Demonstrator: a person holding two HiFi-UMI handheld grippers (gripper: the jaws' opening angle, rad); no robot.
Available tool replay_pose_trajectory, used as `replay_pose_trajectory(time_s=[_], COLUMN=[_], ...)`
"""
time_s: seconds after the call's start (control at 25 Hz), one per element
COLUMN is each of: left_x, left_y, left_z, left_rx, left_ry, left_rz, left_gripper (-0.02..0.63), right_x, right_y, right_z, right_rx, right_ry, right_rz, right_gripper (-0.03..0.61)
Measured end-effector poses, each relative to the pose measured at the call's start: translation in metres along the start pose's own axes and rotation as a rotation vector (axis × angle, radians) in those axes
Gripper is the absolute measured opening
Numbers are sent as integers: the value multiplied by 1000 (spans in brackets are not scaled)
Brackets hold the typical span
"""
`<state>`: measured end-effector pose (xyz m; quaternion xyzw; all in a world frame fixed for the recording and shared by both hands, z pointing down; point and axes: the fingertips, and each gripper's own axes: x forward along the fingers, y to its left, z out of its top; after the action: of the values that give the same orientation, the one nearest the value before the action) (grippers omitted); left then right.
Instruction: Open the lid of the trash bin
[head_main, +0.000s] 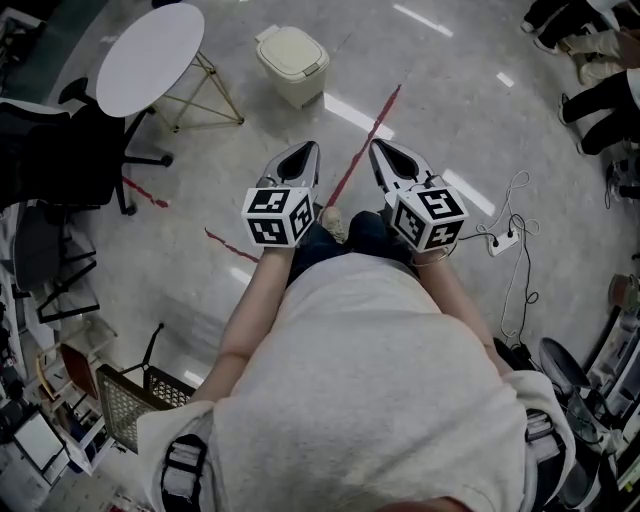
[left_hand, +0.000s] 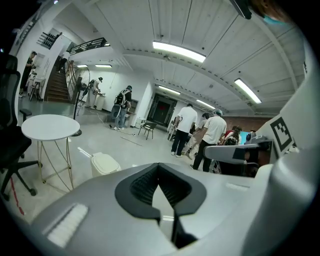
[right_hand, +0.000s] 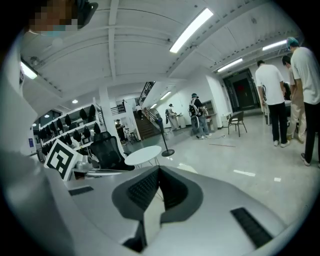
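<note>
1. The trash bin (head_main: 292, 62), a cream plastic box with rounded corners and its lid lying flat, stood on the glossy grey floor (head_main: 430, 90) ahead of us, near a round white table (head_main: 150, 58) on thin wire legs.
2. We held the left gripper (head_main: 303, 152) with its ribbed dark jaws pressed together, empty.
3. The right gripper (head_main: 385, 150) was likewise closed on nothing.

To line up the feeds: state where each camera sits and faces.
Head view: on the person's head, steeply down at floor and trash bin; shirt, forearms, left gripper, right gripper show.
Left gripper view: rides the left gripper, looks along its shut jaws, bin just left of them.
Right gripper view: rides the right gripper, along its shut jaws toward the round white table.
Shared: that table shows in all three.
</note>
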<state>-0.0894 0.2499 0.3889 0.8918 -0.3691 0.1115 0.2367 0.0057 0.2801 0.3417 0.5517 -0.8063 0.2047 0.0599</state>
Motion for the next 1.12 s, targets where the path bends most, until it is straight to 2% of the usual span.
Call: replay_pose_trajectory(time_s=[0.24, 0.44, 0.64, 0.92, 1.12], left_x=[23, 47, 85, 150, 194], left_y=[13, 34, 62, 100, 125], left_z=[3, 19, 25, 77, 116], left_rx=[-19, -20, -38, -11, -34], left_ry=[24, 23, 69, 47, 30], left_rz=[-16, 0, 18, 59, 89], left_gripper=[9, 9, 9, 9, 9], right_x=[26, 63, 113, 191, 235], right_y=[-14, -29, -51, -98, -128], right_z=[12, 23, 37, 83, 113], right_rx=[-21, -14, -26, -60, -80], right_ry=[5, 14, 33, 41, 54], right_rz=[-3, 37, 95, 176, 202], right_gripper=[8, 8, 8, 8, 8])
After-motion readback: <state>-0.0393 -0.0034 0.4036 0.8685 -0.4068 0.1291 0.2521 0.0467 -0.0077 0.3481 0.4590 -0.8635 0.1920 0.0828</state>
